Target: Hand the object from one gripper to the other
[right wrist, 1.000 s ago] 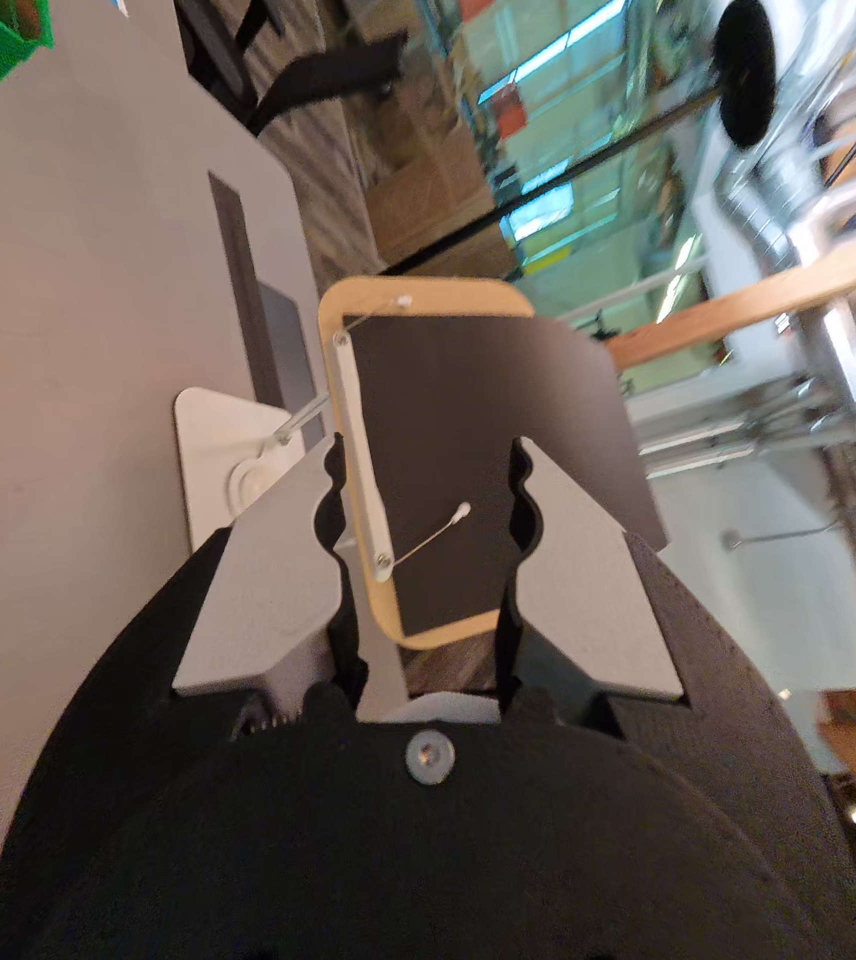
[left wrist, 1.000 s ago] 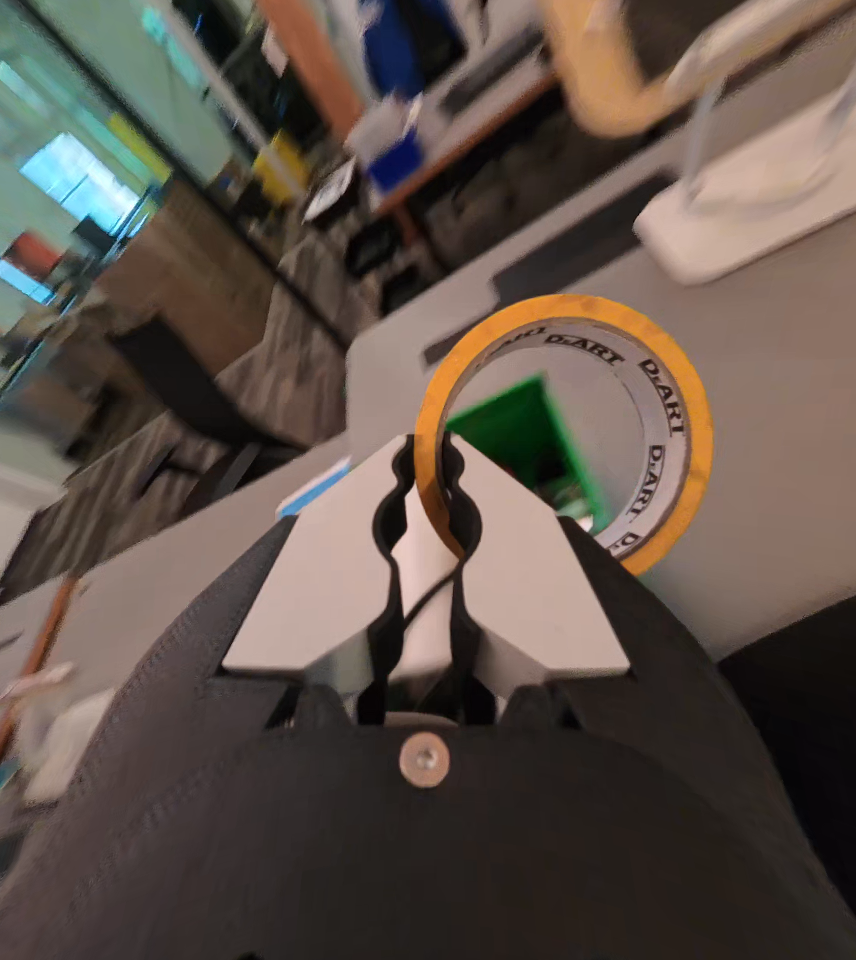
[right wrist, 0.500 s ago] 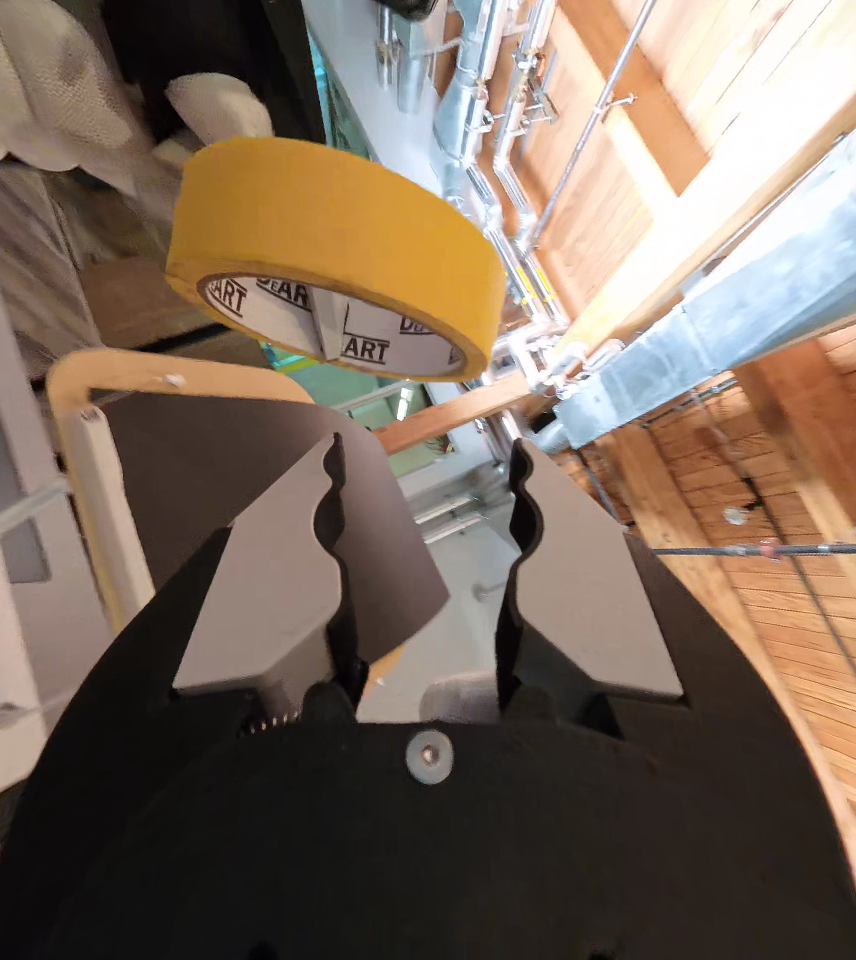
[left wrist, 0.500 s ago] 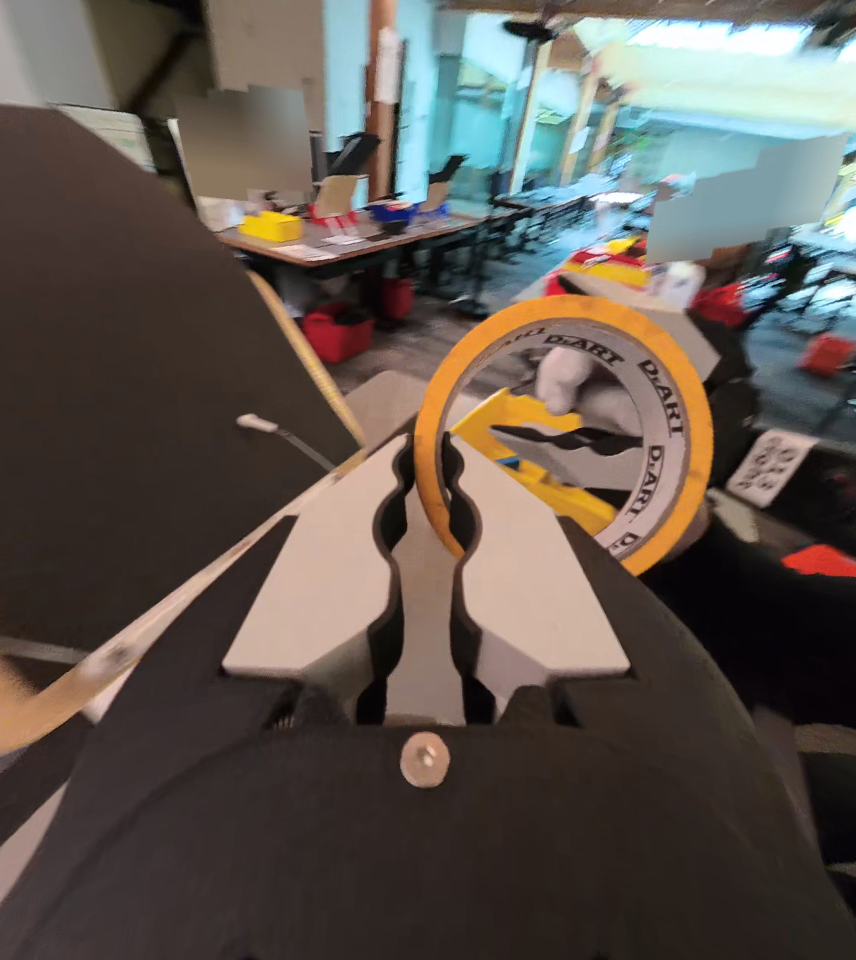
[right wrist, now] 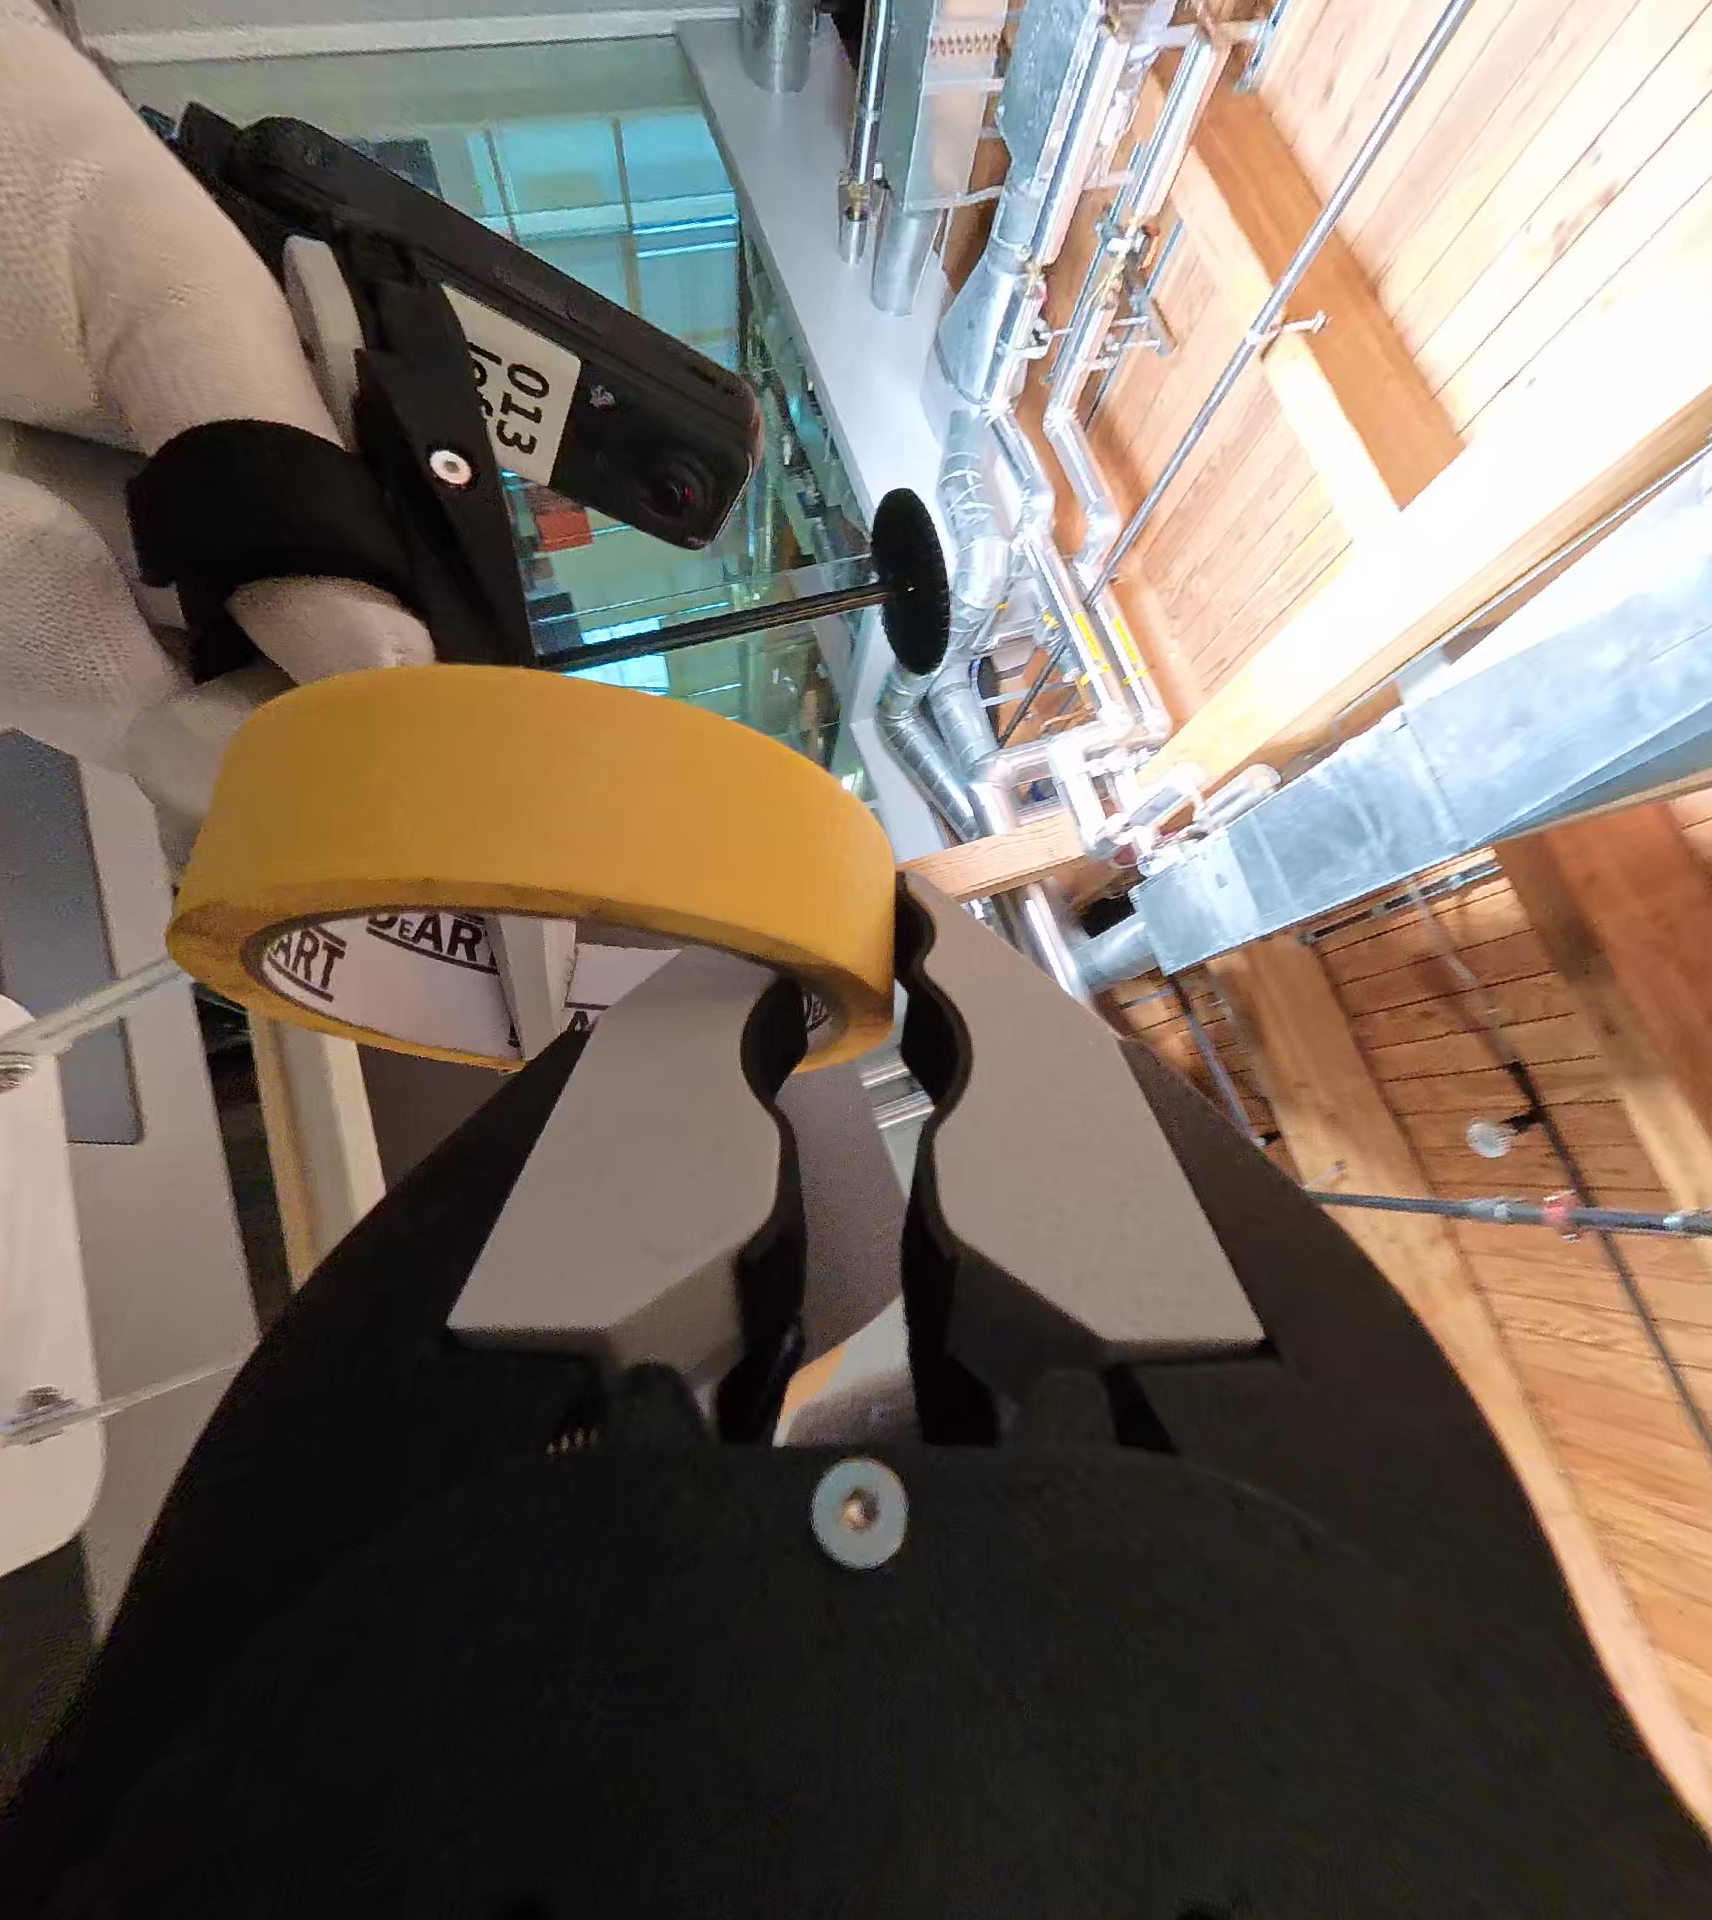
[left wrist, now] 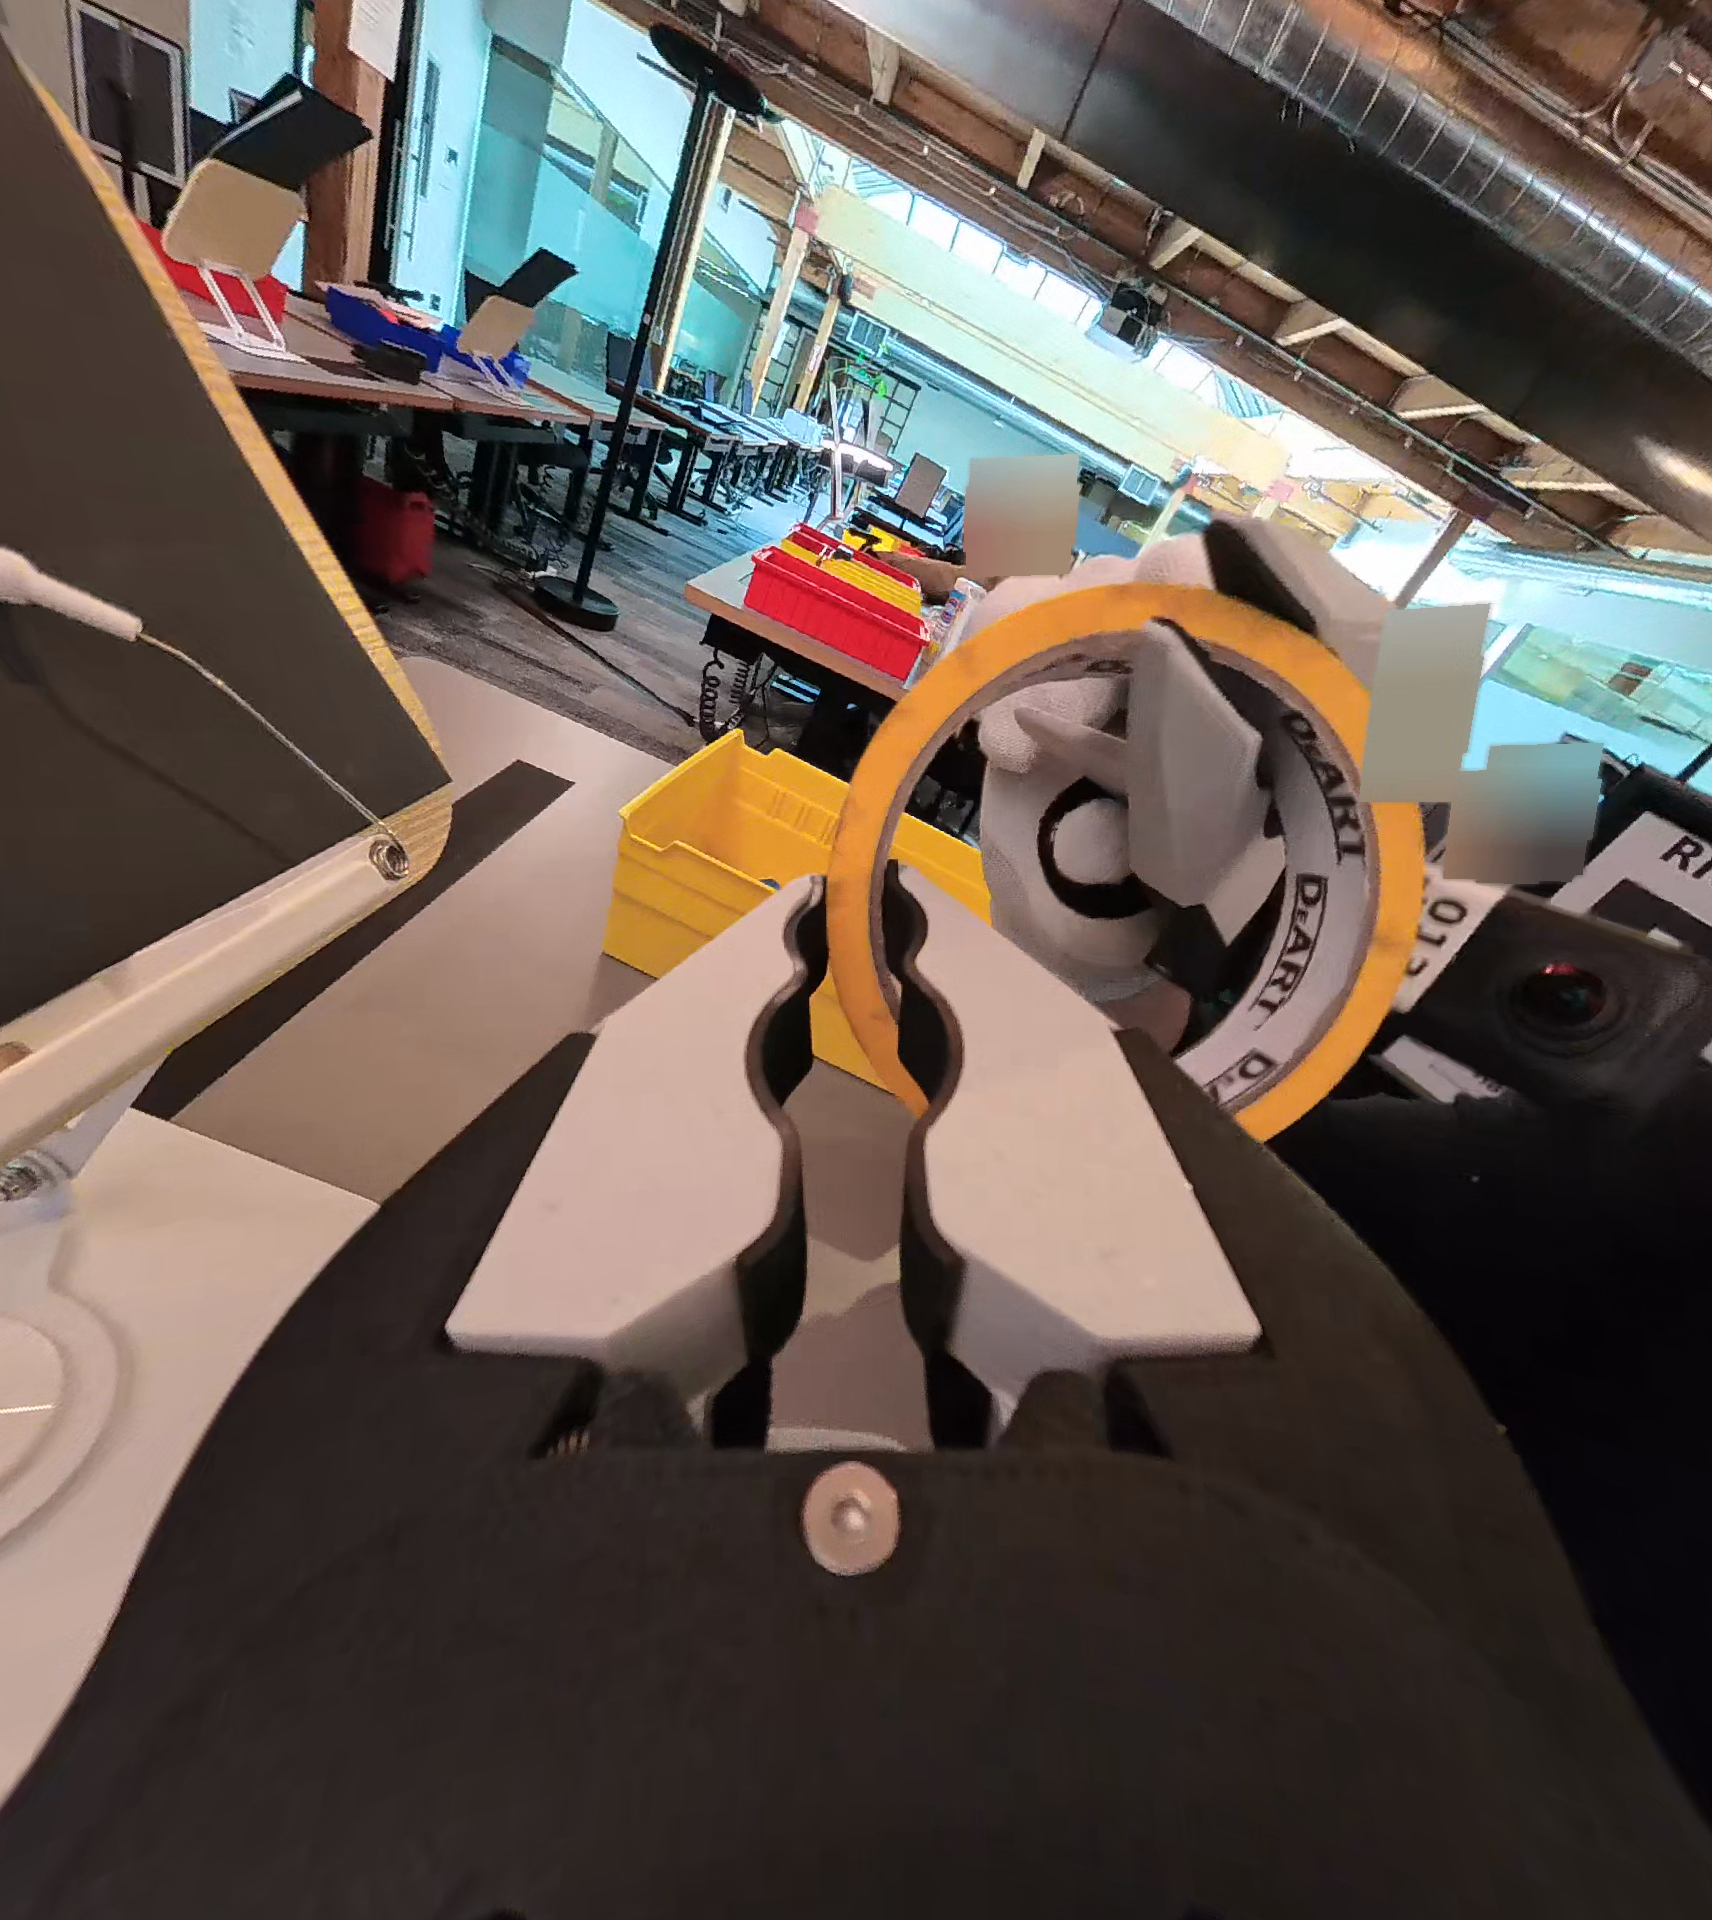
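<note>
Left gripper (left wrist: 850, 914) first: from my seat I see its two grey fingers pinching the wall of the yellow tape roll (left wrist: 1392, 862), one finger outside the ring and one inside, at the roll's lower-left edge. That roll is held up in the air, well clear of the bench (left wrist: 332, 1101), with its open centre facing my left wrist camera.

On the far side of the ring, my right gripper (left wrist: 1236, 644) has one finger inside the roll and one outside the upper-right rim, with a white-gloved hand (left wrist: 1091, 894) behind it. In the right wrist view, the right gripper (right wrist: 847, 961) straddles the tape roll (right wrist: 540, 790) at its nearest edge, fingers narrowed onto the tape wall and apparently touching it on both sides, so I read it as gripping. Both grippers are on the roll at opposite edges.

Beyond the roll in that view sits the left gripper's black camera (right wrist: 623, 405), held by a white glove (right wrist: 52, 312).

Below and behind the roll, a yellow bin (left wrist: 727, 852) stands on the bench. A dark board with a wooden edge (left wrist: 104, 520) leans on a white stand (left wrist: 52, 1351) at the left.
</note>
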Demonstrator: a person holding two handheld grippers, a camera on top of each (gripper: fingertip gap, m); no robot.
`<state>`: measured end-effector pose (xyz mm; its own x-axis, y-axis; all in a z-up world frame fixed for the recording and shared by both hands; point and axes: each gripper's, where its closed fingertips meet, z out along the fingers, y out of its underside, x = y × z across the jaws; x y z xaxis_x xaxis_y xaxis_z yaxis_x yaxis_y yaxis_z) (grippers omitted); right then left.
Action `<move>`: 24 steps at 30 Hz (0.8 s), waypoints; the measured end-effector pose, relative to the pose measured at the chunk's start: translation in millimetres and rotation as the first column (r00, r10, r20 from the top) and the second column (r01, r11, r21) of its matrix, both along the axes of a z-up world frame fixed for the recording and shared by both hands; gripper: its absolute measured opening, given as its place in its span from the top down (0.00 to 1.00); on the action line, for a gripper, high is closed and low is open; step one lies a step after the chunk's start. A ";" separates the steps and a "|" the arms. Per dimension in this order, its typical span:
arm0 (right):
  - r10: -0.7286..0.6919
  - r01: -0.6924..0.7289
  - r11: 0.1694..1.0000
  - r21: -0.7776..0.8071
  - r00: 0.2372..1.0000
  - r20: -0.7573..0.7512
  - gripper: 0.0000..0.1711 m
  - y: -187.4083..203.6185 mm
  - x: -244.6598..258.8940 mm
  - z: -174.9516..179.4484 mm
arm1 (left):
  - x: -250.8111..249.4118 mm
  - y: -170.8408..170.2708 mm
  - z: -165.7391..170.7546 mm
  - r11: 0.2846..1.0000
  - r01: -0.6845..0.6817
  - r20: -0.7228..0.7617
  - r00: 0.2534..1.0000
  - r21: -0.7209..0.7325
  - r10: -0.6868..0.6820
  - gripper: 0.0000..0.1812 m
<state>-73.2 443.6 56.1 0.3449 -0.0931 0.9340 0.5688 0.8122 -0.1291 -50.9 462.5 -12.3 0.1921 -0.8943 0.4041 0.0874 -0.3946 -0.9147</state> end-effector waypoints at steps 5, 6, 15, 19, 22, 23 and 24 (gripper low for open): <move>0.059 -0.083 0.963 -0.257 0.993 -0.097 0.95 5.4 15.4 10.1 | -8.9 -0.9 11.5 0.963 -0.127 -0.111 0.981 0.236 0.157 0.81; 0.067 -0.106 0.942 -0.320 0.989 -0.129 0.95 8.7 20.7 12.1 | -13.0 -2.3 18.2 0.942 -0.153 -0.113 0.975 0.300 0.194 0.78; 0.147 -0.374 0.448 -0.812 0.927 -0.346 0.95 32.1 55.4 -10.3 | 1.5 -66.3 50.2 0.563 -0.014 -0.214 0.917 0.826 0.337 0.71; 0.199 -0.452 0.310 -0.836 0.891 -0.408 0.94 27.4 63.0 -13.0 | 29.4 -65.7 21.2 0.493 0.121 -0.365 0.824 0.862 0.434 0.67; 0.282 -0.457 0.233 -0.859 0.877 -0.390 0.95 13.2 61.0 -21.4 | 51.1 -70.7 11.8 0.526 0.133 -0.353 0.869 0.840 0.345 0.69; 0.297 -0.441 0.223 -0.869 0.880 -0.371 0.95 10.4 59.8 -25.6 | 56.2 -72.0 11.1 0.535 0.127 -0.340 0.884 0.835 0.320 0.71; 0.303 -0.425 0.213 -0.880 0.885 -0.354 0.95 8.9 58.7 -29.8 | 61.0 -74.6 9.1 0.538 0.133 -0.334 0.895 0.833 0.295 0.74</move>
